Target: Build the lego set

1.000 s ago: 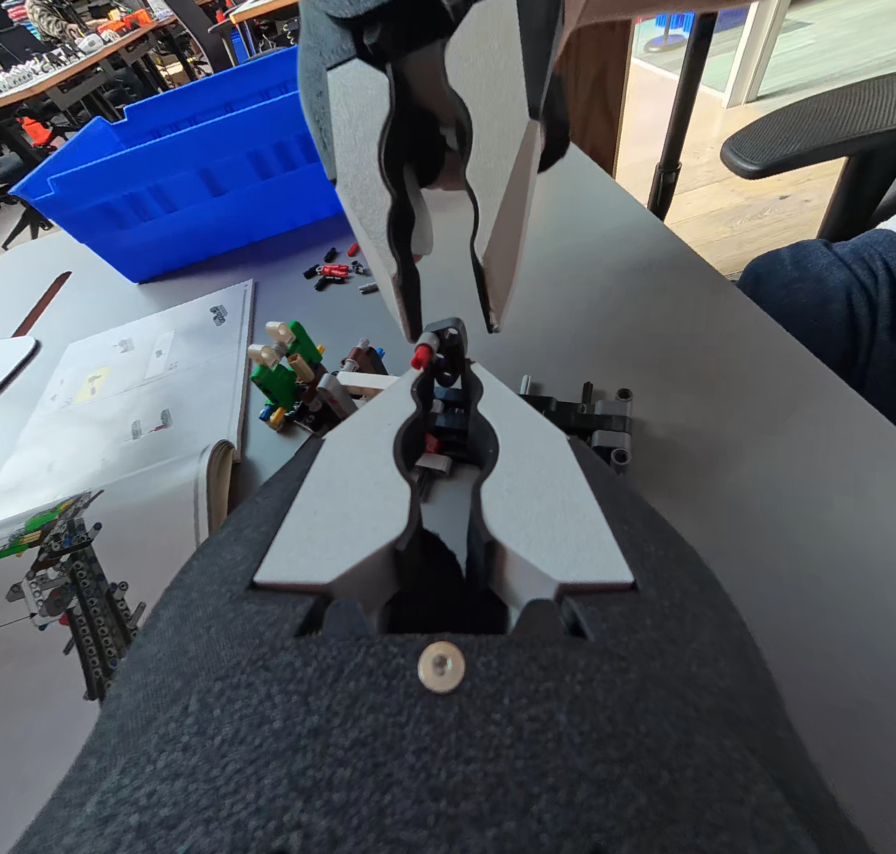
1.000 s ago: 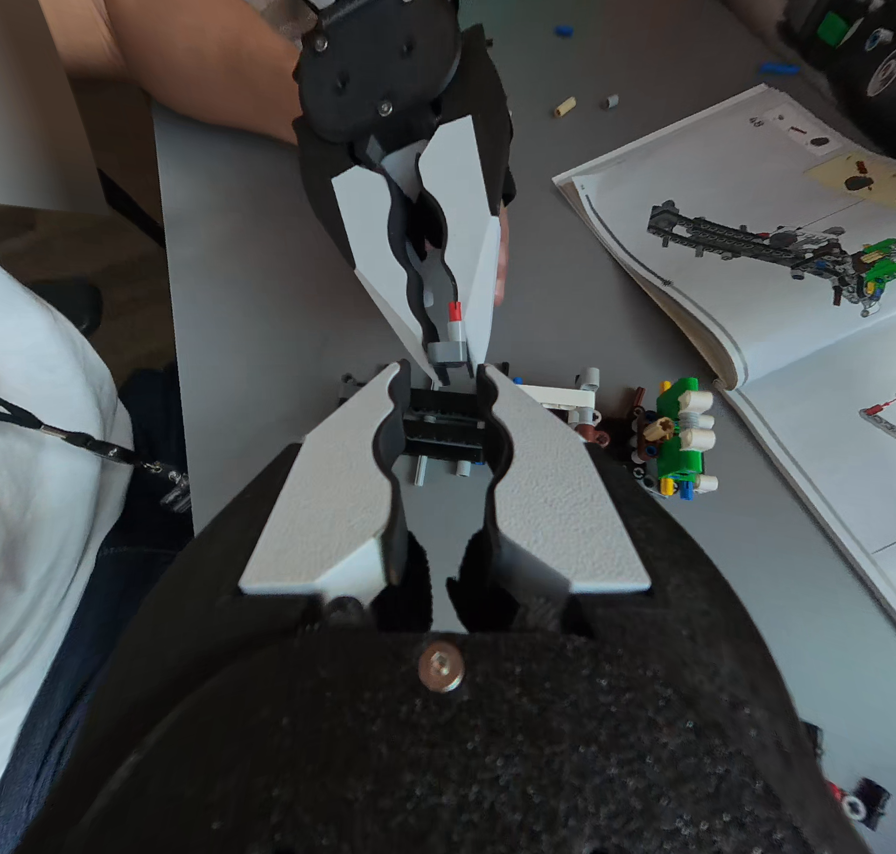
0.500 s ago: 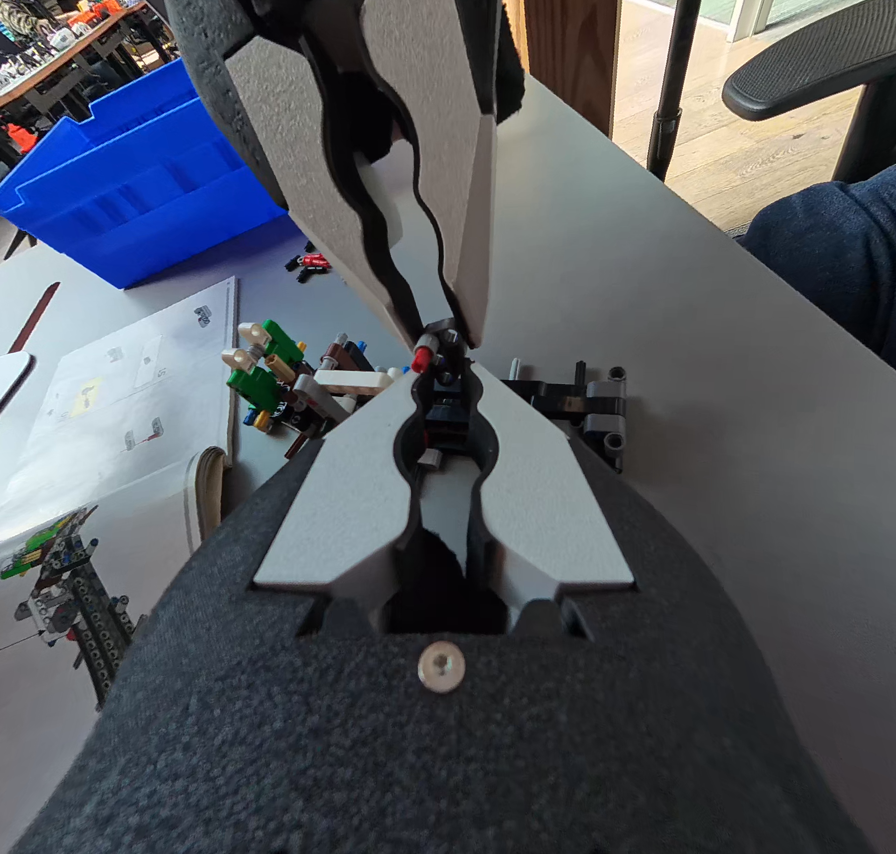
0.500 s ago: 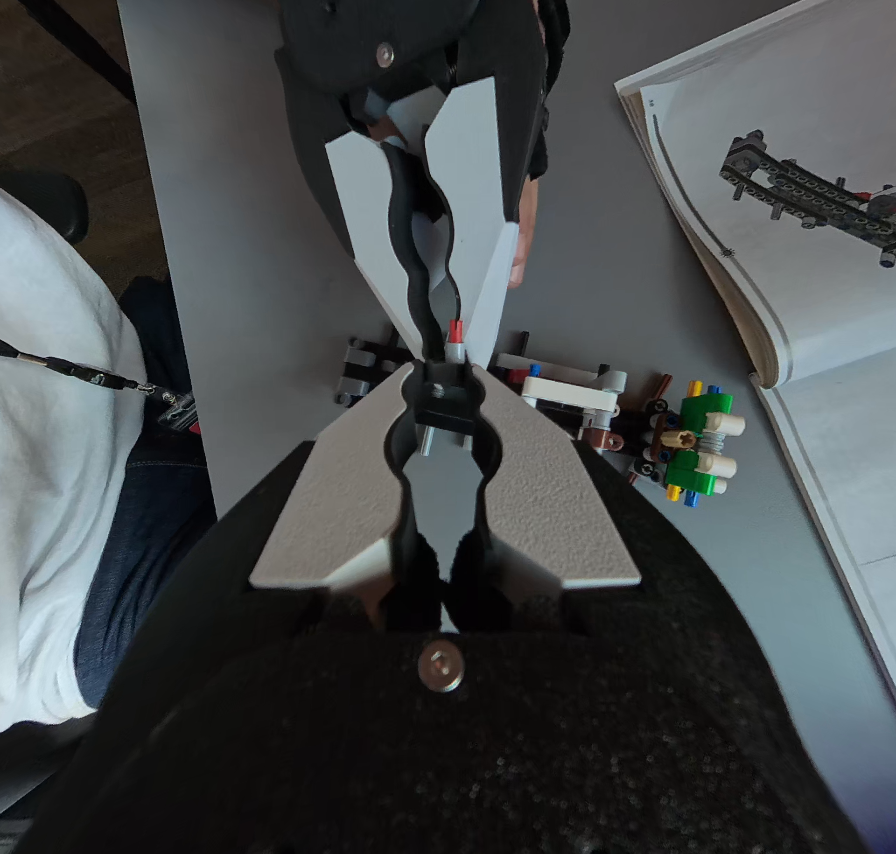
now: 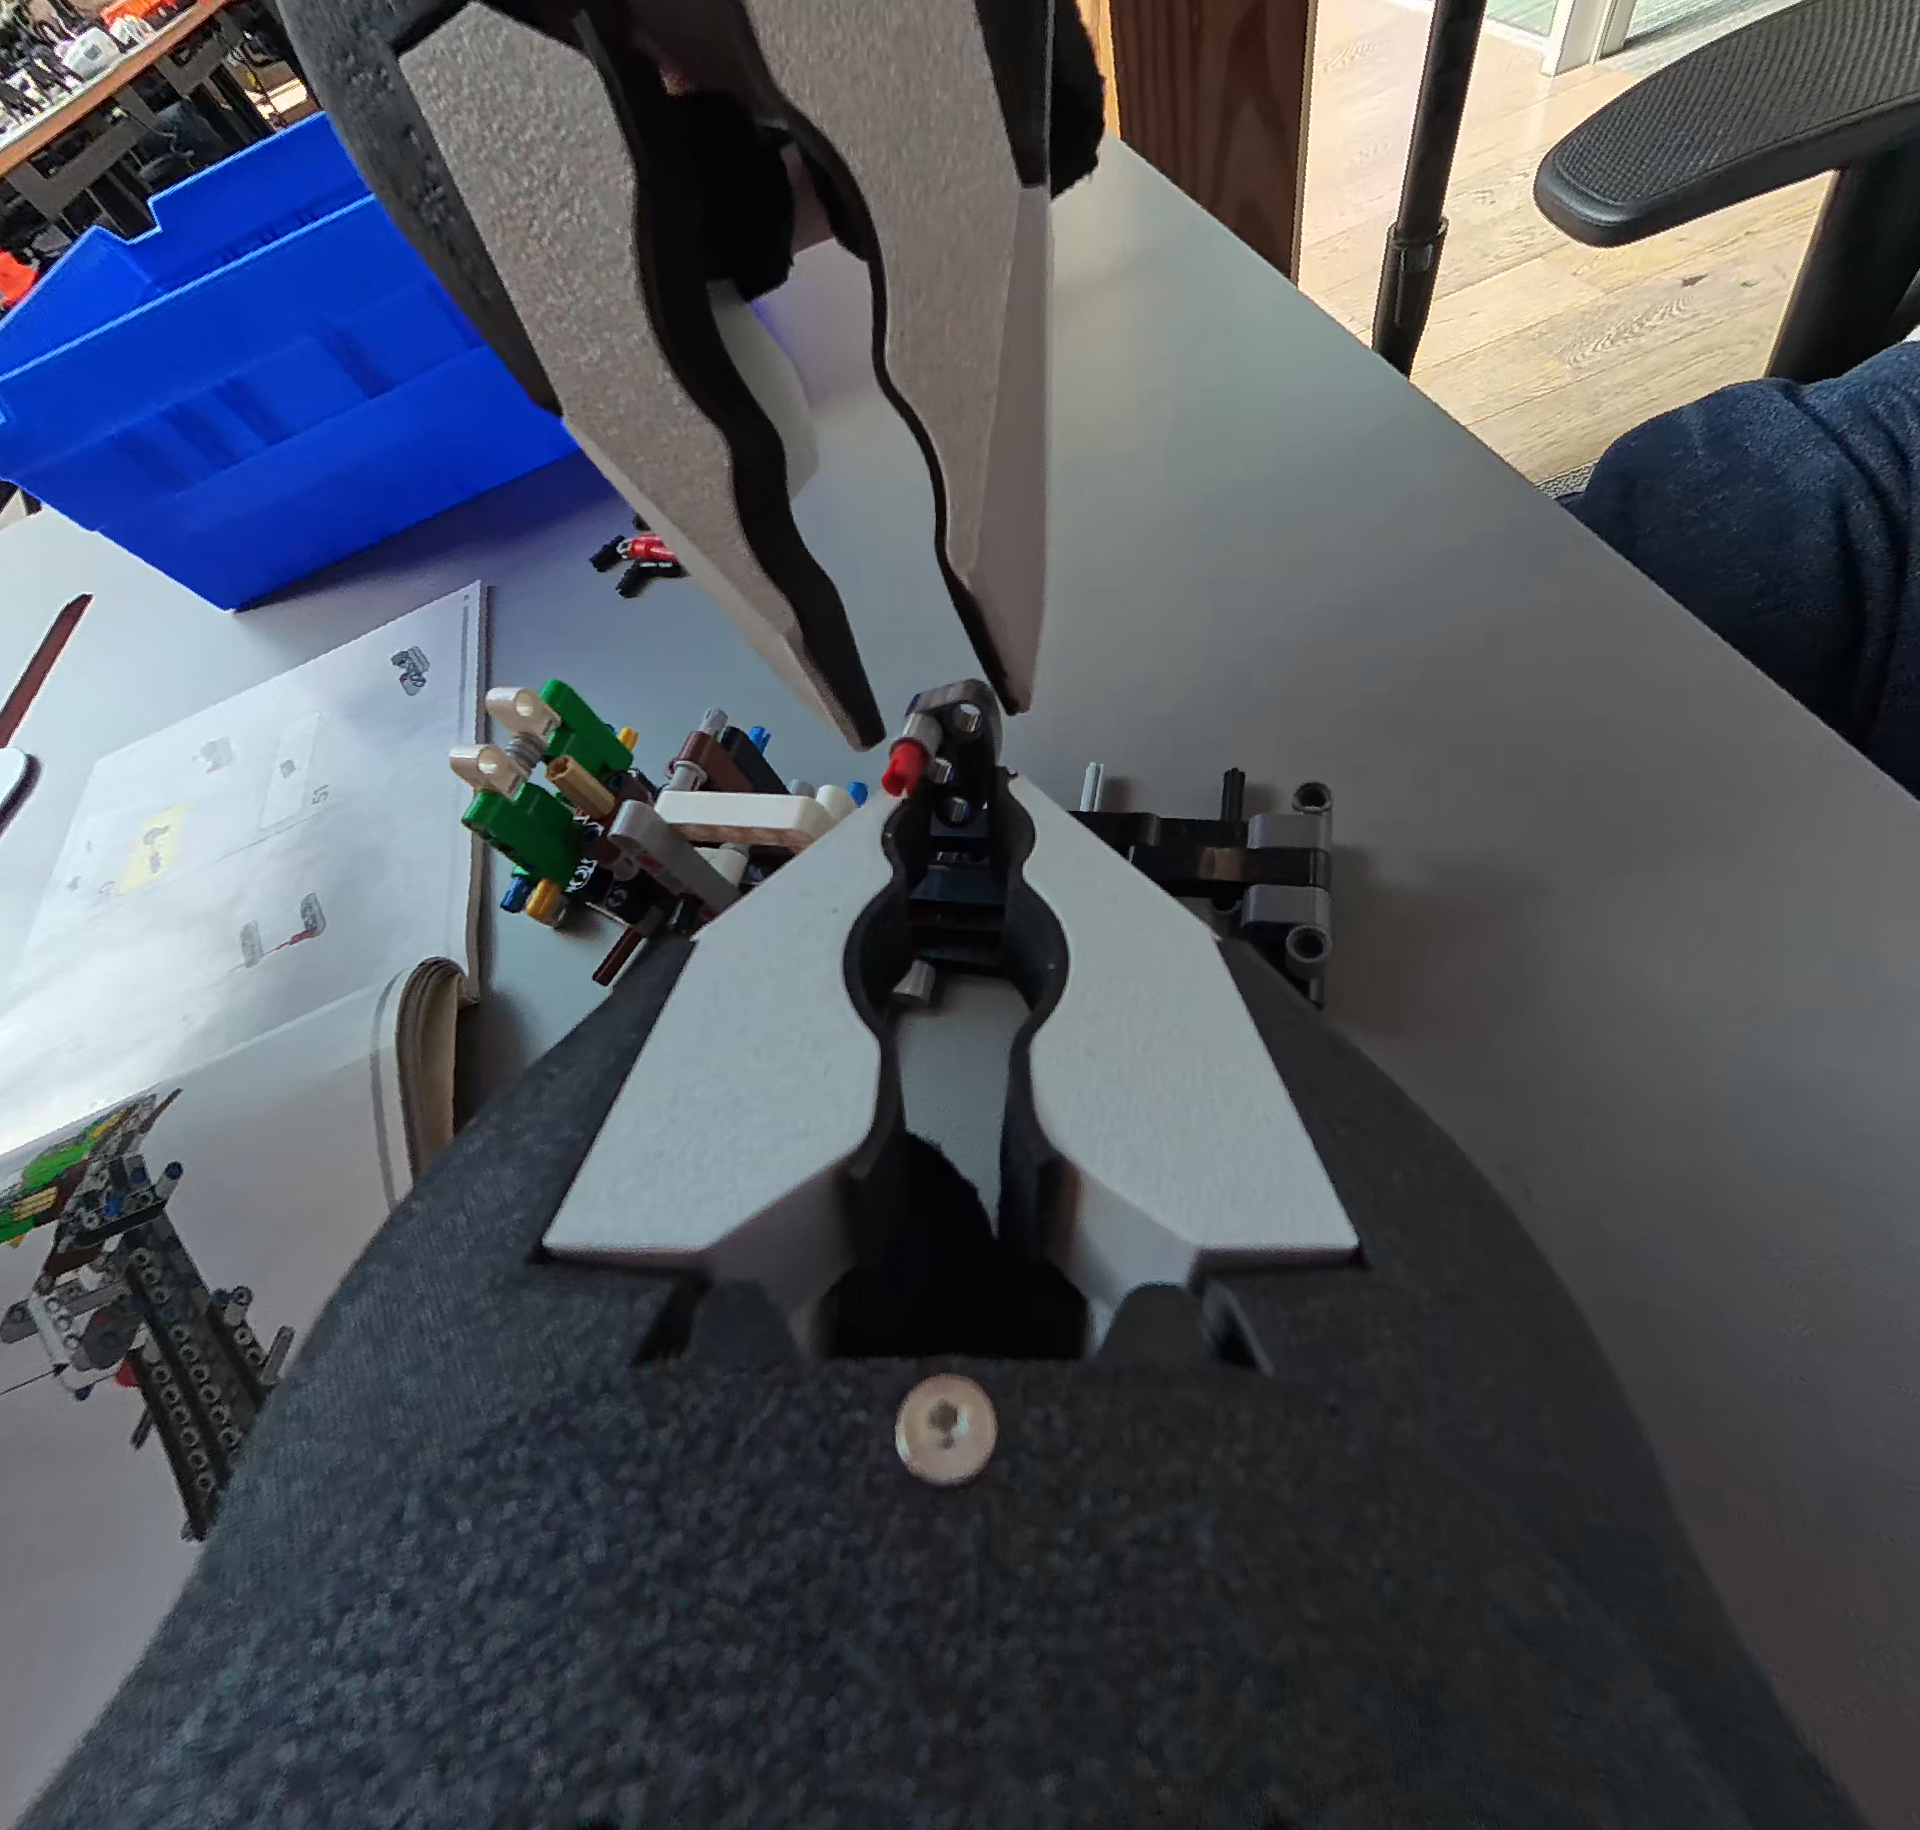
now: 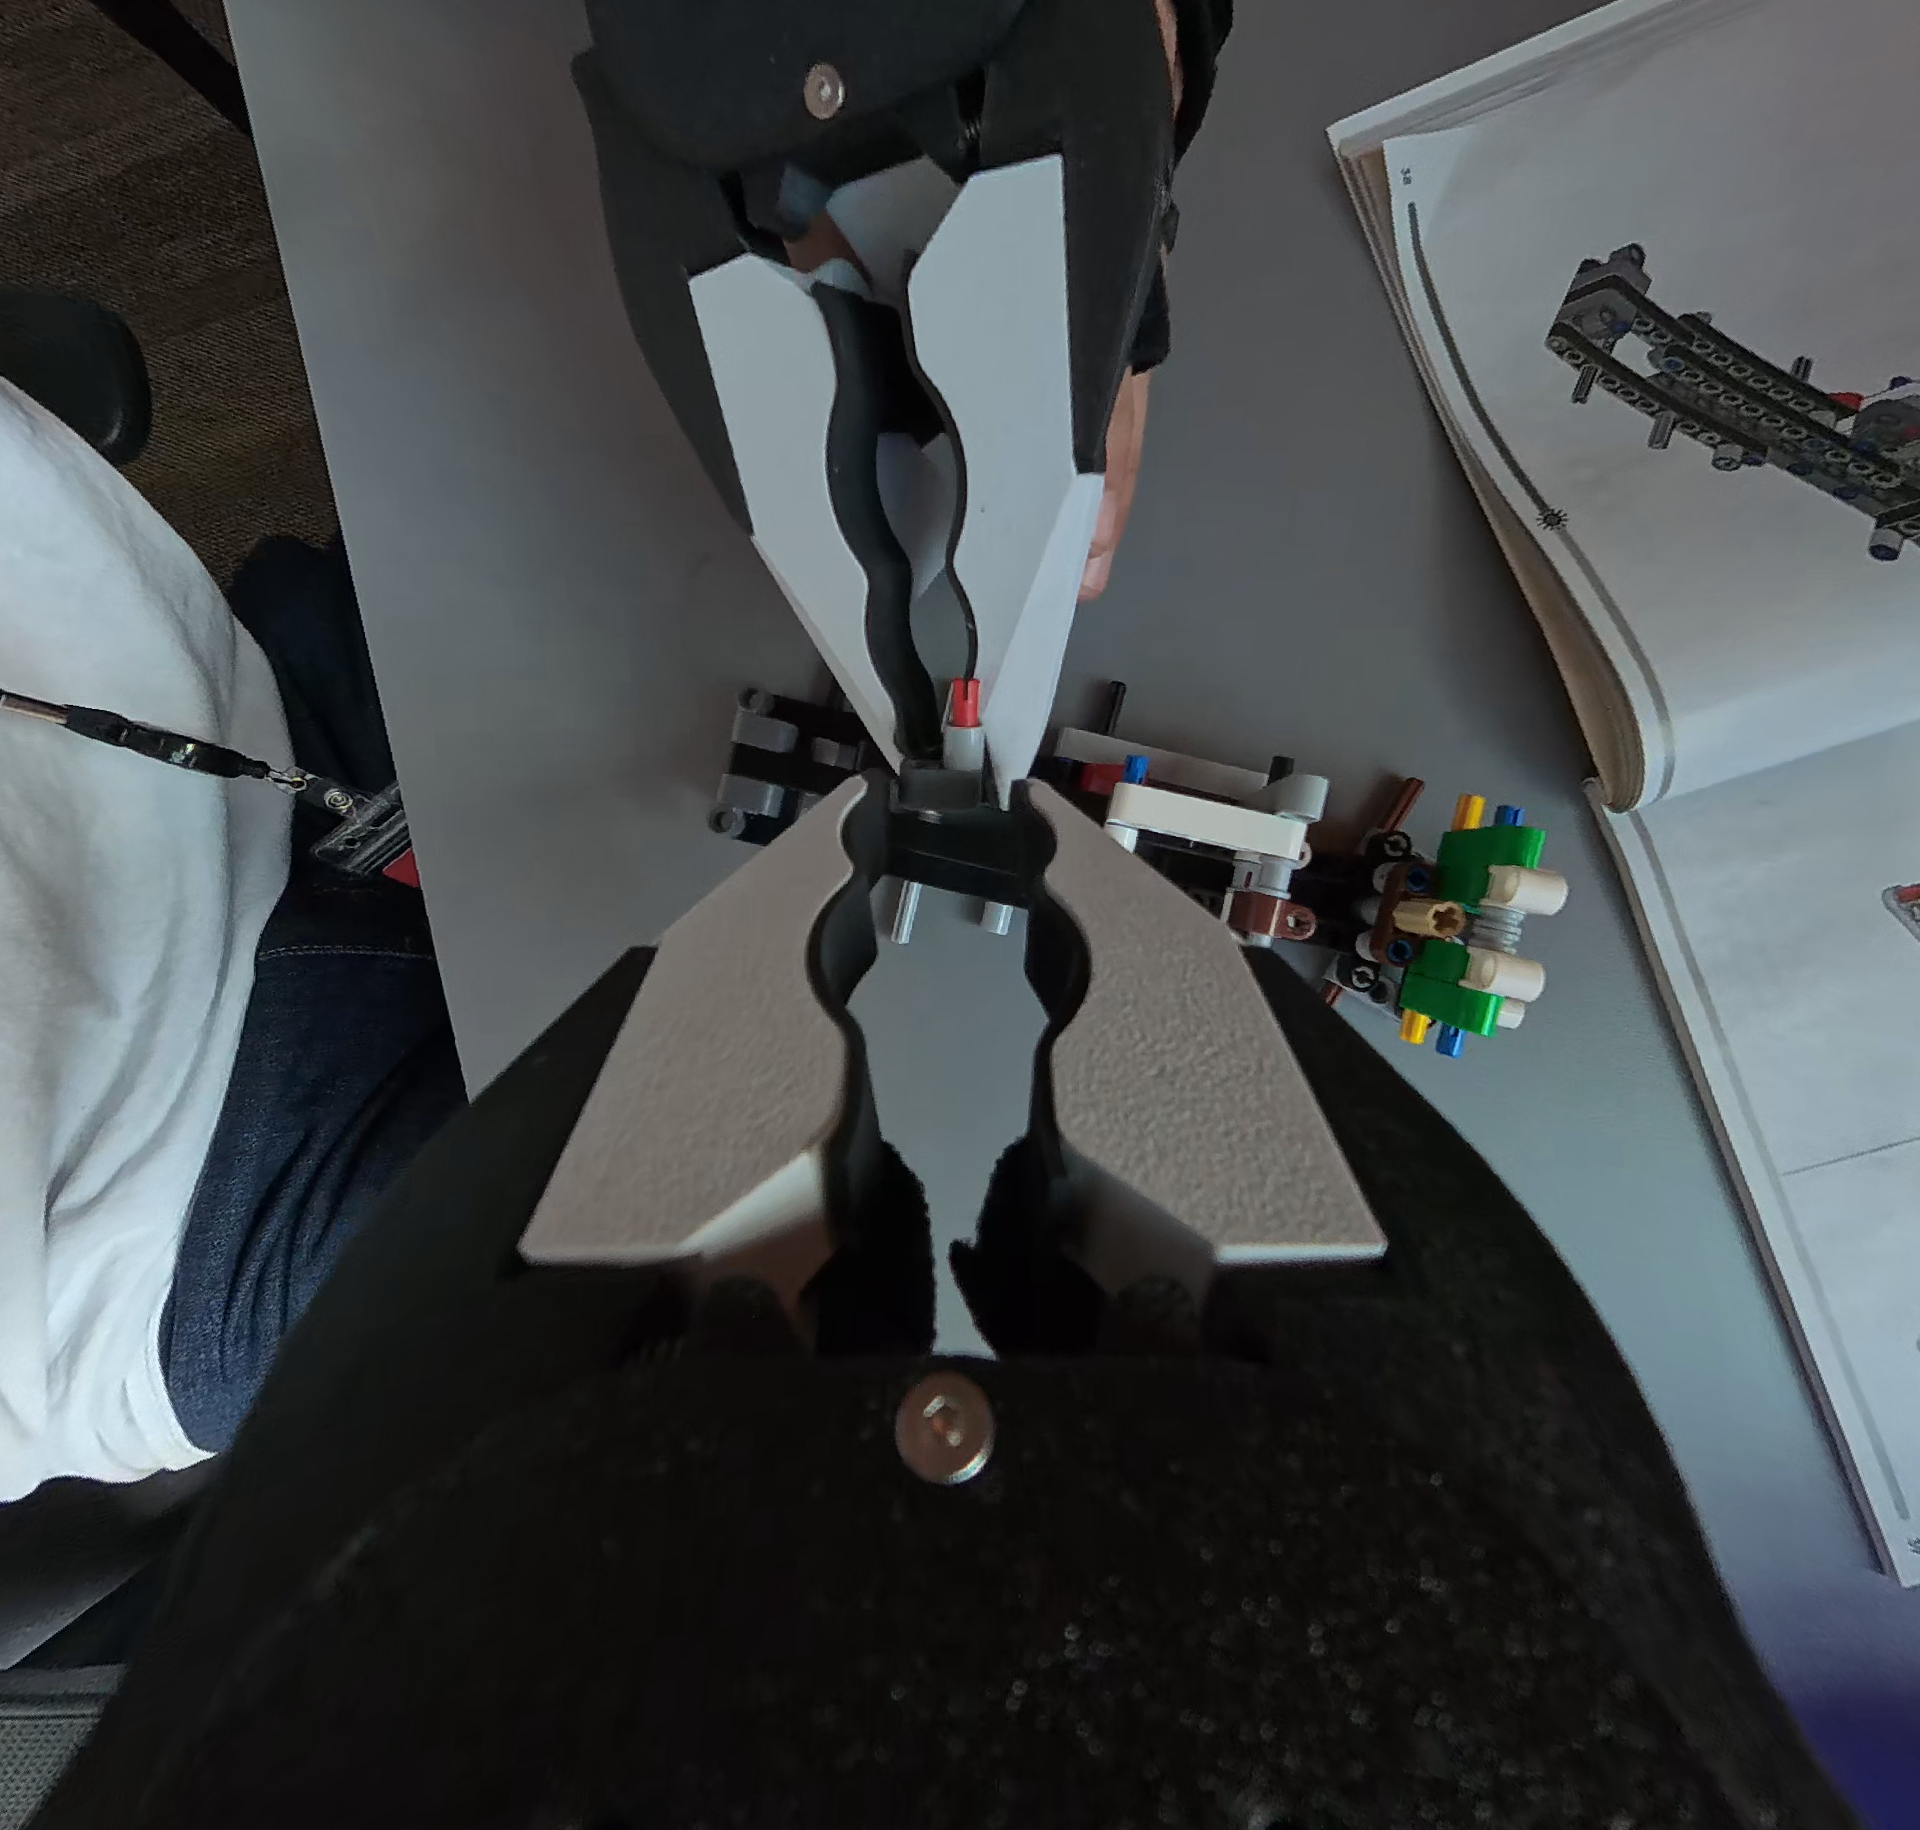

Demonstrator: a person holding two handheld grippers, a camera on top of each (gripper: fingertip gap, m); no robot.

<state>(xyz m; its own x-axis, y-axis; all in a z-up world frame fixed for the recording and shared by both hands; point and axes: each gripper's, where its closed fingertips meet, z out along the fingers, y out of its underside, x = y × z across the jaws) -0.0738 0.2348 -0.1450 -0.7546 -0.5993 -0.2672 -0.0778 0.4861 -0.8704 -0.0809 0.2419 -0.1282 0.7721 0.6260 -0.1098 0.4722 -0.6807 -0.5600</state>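
My left gripper [image 5: 948, 801] is shut on a small sub-assembly [image 5: 954, 736]: a grey connector with a red pin on a black piece, held just above the table. My right gripper [image 5: 935, 726] comes down from above, and its two tips pinch the connector's end. In the right wrist view my right gripper [image 6: 945, 798] meets the left gripper [image 6: 951, 741] tip to tip around the same piece [image 6: 964, 731]. The partly built model [image 5: 1195, 835] lies on the grey table behind; its white beam [image 6: 1205, 814] and green end [image 6: 1475, 876] show at the right.
An open instruction booklet [image 5: 208, 845] lies left of the model and also shows in the right wrist view [image 6: 1714, 533]. A blue bin [image 5: 260, 378] stands behind it, with loose pins [image 5: 639, 559] nearby. A person's leg [image 5: 1766, 533] and a chair [image 5: 1714, 87] are beyond the table edge.
My right gripper came down onto the piece in my left gripper and narrowed from wide open to pinching its end. The left gripper kept its hold.
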